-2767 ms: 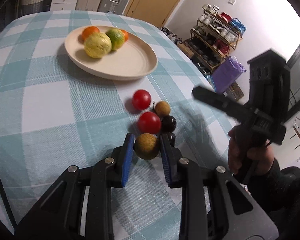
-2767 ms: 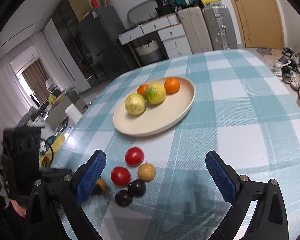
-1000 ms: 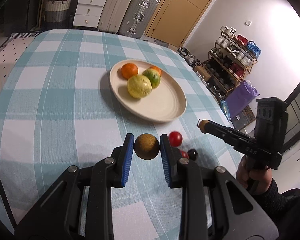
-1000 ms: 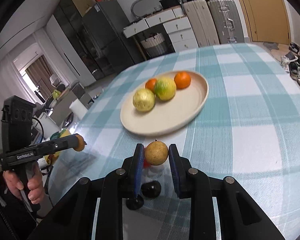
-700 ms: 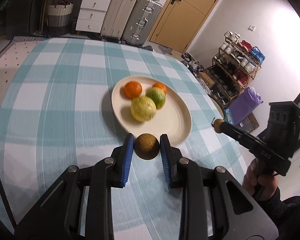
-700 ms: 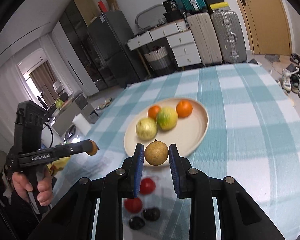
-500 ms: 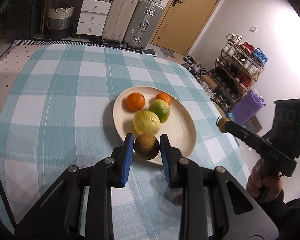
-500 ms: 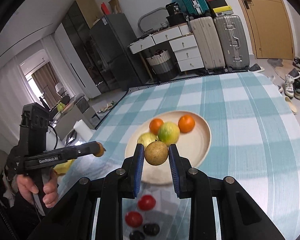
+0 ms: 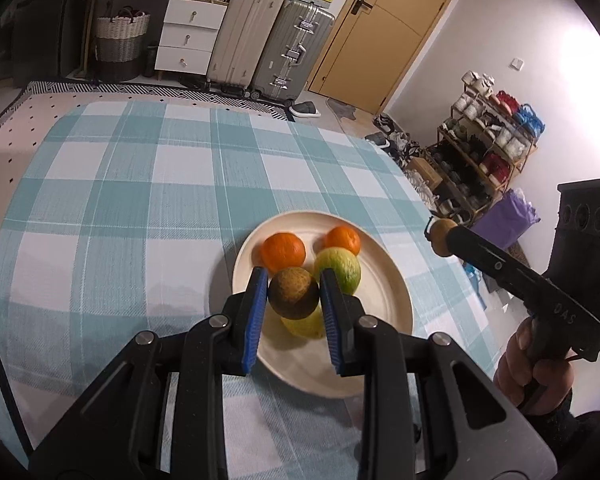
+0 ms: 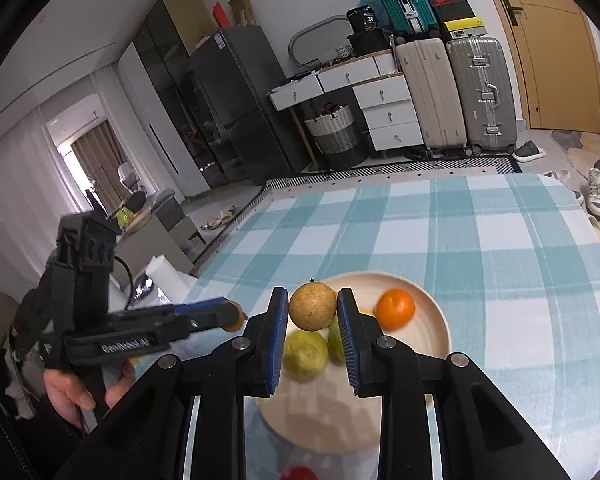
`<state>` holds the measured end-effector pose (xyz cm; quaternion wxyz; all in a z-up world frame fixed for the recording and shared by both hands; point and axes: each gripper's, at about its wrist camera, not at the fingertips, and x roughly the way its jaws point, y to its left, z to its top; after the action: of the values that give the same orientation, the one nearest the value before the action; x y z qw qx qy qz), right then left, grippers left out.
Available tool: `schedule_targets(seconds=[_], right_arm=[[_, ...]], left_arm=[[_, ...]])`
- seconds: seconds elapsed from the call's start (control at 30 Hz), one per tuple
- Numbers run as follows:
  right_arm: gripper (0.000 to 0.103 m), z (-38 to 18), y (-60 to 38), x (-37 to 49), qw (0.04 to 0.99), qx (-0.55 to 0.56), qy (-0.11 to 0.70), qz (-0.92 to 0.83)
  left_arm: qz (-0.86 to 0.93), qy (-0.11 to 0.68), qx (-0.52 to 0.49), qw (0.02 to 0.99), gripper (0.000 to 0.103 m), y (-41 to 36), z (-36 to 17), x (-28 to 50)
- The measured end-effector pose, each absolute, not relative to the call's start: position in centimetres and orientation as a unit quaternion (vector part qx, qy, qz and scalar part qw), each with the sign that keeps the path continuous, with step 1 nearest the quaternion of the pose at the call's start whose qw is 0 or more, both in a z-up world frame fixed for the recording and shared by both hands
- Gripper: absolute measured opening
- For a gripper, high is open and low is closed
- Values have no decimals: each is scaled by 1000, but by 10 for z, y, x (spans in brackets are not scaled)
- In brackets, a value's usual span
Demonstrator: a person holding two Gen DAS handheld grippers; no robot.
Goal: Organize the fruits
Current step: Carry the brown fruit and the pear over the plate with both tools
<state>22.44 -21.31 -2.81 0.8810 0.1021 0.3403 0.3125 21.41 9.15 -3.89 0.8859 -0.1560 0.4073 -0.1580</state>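
Big checked tablecloth [image 9: 140, 208] fills the middle of both views, with the cream plate [image 9: 384, 280] sitting lower centre-right in the left wrist view and lower centre in the right wrist one. On the plate: a yellow-green fruit [image 10: 304, 350], a green one [image 9: 342, 270] and two oranges [image 9: 283, 251].

Both hands are loaded. The left gripper [image 9: 294, 298] has its fingers pinched narrow around a darker brown fruit [image 9: 294, 294], hanging right over the plate's near side. The right gripper [image 10: 313, 314] is clamped the same way on a tan speckled fruit [image 10: 313, 307], which sits in front of the plate's far-left rim in its own view.

Looks like the carry-to-plate step, nearly at drop-off. A red fruit [image 10: 300, 473] at the bottom edge of the right view is yet to be collected.

Next bit, I reckon: lower each one into a bare patch of plate, the right half looks freest, then let the fingers open gently so nothing rolls into the pile or off the rim.
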Motion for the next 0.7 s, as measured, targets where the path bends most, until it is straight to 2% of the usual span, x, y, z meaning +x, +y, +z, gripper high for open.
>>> schedule_targets(seconds=[0.23,0.7], right_arm=[[26,-30,-199,254,880,100,343,314],[26,-86,-183,304,848,116,423,297]], left_arm=[[-162,413,-163,881,24,89,-48,236],[-165,434,-164,870,24,87,-76,269]])
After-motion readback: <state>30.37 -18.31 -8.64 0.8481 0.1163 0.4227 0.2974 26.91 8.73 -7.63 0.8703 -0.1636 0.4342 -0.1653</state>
